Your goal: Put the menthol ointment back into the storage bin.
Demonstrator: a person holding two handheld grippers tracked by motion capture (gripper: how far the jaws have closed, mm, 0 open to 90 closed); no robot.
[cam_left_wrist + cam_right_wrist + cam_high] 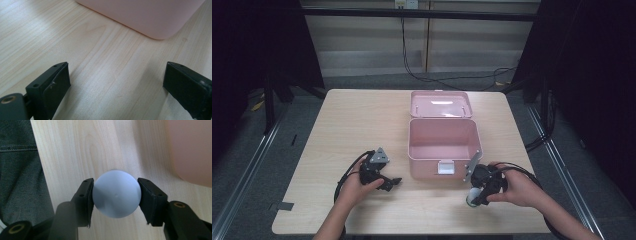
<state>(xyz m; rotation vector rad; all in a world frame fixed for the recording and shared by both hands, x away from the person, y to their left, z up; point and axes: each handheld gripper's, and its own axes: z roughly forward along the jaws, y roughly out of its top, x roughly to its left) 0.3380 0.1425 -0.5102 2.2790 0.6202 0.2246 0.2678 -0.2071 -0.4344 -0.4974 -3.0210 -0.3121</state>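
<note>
In the high view, an open pink box (443,145) is seen on the desk (347,125); the left tongs (393,183) are held to its left, the right tongs (474,199) by its near right corner, with a white round object (471,199) at their tip. In the left gripper view, the left tongs (116,82) are spread wide over bare wood, nothing between them. In the right gripper view, the right tongs (115,192) are clenched on the white round object (116,193), both pads pressed against its sides, above the desk edge.

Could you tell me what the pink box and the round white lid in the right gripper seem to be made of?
The pink box looks like moulded plastic: smooth matt walls, rounded corners. The round white lid also looks plastic, smooth, with a tiny central moulding mark.
</note>
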